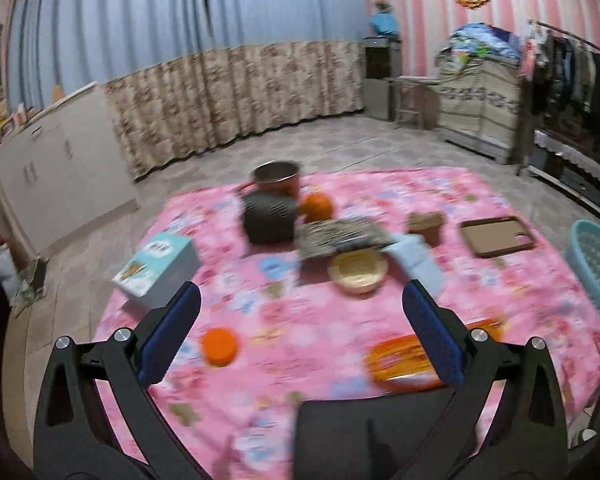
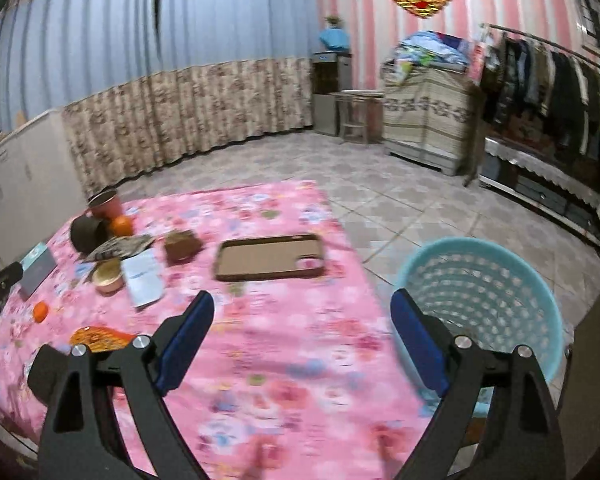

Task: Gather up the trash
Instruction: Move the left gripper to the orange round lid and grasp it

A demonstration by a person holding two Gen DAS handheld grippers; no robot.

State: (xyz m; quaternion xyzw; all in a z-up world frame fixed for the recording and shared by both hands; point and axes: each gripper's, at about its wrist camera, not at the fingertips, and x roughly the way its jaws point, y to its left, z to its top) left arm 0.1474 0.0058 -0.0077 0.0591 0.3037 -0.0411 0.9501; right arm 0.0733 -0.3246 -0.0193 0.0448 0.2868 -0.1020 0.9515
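Claws: right claw (image 2: 302,336) wide, empty, lower centre; left claw (image 1: 302,324) wide, empty | Bin (image 2: 484,300): lower right, beside desk (image 2: 284,360), contents unseen | Left: wrapper (image 1: 404,360), foil pack (image 1: 340,236), paper (image 1: 416,260) on desk | Progress: early, by judgement

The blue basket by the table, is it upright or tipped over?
Upright. The blue basket stands on the floor beside the table, its open rim facing up.
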